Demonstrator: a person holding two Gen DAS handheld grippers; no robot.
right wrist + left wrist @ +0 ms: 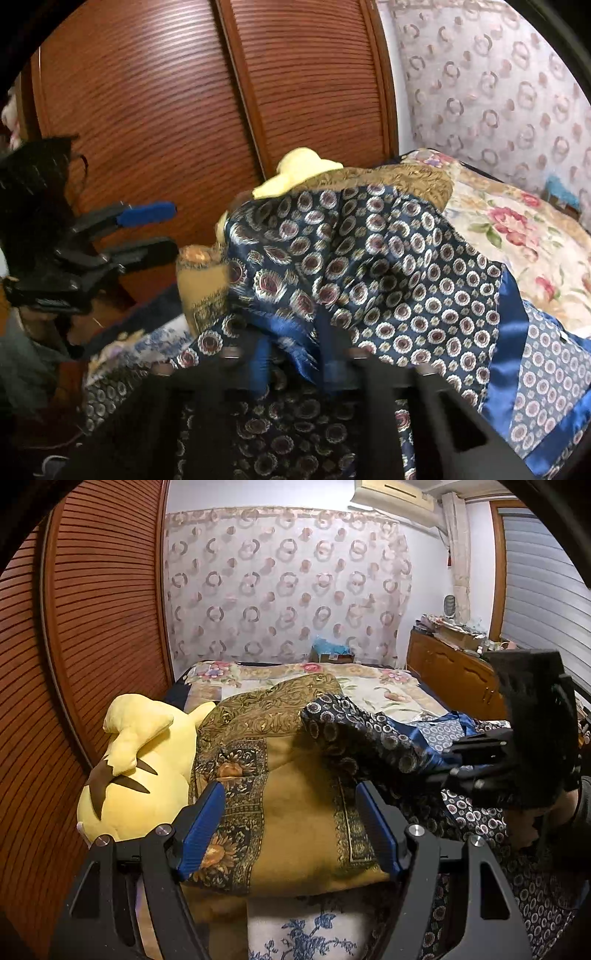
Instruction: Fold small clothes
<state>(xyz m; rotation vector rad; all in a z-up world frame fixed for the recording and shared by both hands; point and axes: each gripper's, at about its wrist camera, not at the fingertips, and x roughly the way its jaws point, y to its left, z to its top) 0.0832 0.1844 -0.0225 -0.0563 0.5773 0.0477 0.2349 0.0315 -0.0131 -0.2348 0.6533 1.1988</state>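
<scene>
A: Where is the cloth you're folding?
B: Your navy scarf (388,266), silky with ringed dots and a bright blue border, lies draped over the bed, its upper part thrown across the mustard-gold scarf (295,812) with sunflower bands.

A: And your right gripper?
B: Your right gripper (295,365) sits low in the navy fabric, blurred. Its blue pads stand close together with a bunched fold of the scarf between them. It looks clenched on that fold, though the blur hides the exact contact.

A: The left one?
B: Your left gripper (291,827) is spread wide above the gold scarf. Its blue pads (201,830) stand apart on either side, nothing pinched.

A: What lies around?
B: A yellow plush toy (144,768) rests just beside the gold scarf, against the slatted wooden wardrobe (99,609). Beyond lie the floral bedspread (388,690) and a ring-patterned curtain (288,583).
</scene>
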